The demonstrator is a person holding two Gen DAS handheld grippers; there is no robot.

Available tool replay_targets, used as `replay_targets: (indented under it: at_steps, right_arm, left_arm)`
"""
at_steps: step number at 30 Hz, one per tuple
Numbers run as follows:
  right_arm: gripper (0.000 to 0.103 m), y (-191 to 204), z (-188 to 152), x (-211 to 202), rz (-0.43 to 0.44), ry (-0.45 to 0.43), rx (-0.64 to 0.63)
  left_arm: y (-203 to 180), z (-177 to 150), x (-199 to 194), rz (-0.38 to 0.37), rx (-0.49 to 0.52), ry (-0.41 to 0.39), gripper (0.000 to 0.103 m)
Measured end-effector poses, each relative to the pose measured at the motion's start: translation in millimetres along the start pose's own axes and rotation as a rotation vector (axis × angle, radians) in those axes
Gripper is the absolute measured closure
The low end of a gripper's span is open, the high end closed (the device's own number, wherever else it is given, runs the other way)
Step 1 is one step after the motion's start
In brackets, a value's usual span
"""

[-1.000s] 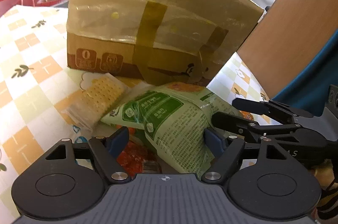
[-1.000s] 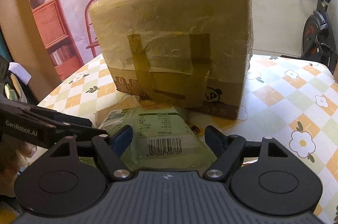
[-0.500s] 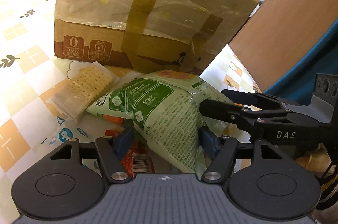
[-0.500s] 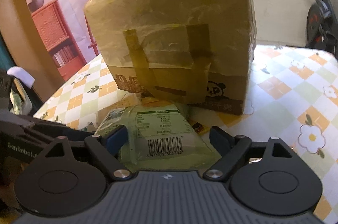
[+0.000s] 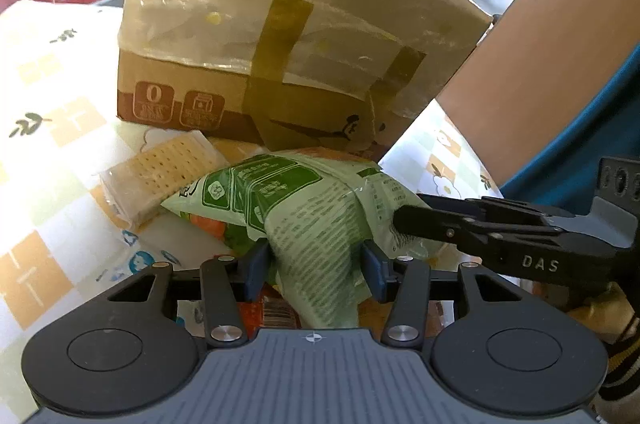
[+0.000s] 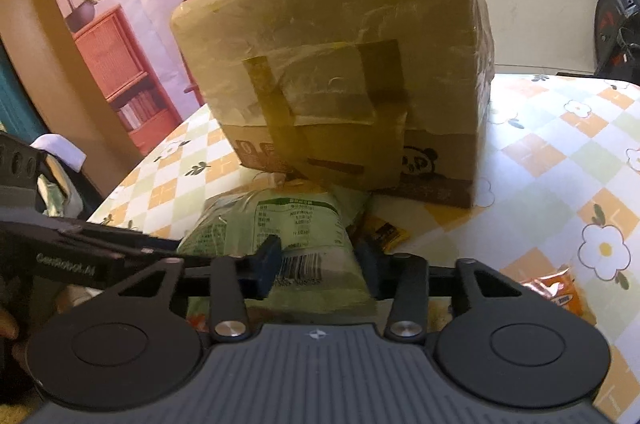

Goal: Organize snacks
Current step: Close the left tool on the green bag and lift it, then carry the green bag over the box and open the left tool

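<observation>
Both grippers pinch green snack bag (image 5: pixel 316 224), left gripper (image 5: pixel 314 266), right gripper (image 6: pixel 318 266), cracker pack (image 5: pixel 160 176) front-left only in left view, orange packet (image 6: pixel 560 290) right only in right view.

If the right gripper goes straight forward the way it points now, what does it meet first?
The right gripper already has the green bag between its fingers, so it meets more of that bag first. Behind the bag stands the taped box, probably next, though depth is hard to judge.

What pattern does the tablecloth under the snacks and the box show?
The tablecloth has orange, pale green and white checks with white flowers and leaf sprigs, clearest in the right wrist view.
</observation>
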State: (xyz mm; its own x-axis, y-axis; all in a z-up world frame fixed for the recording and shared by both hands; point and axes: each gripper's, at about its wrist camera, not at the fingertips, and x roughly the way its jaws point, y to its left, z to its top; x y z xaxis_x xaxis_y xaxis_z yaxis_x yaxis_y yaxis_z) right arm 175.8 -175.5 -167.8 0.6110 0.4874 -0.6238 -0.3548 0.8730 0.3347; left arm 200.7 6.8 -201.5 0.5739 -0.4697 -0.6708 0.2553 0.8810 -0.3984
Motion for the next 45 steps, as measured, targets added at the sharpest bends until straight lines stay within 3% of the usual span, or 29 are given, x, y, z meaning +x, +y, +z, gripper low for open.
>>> replay_targets:
  at_steps: [9, 27, 45]
  right_arm:
    - [0.071, 17.1, 2.6, -17.0, 0.003, -0.041, -0.029]
    - [0.071, 59.0, -6.0, -48.2, 0.001, -0.096, -0.062]
    - [0.071, 106.1, -19.3, -80.1, 0.001, -0.195, -0.14]
  left_arm:
    - [-3.4, 3.4, -24.7, -0.011, 0.036, -0.054, 0.051]
    - [-10.7, -20.7, -75.5, -0.002, 0.064, -0.12, 0.051]
    - [-19.7, -38.5, -129.1, 0.006, 0.099, -0.26, 0.051]
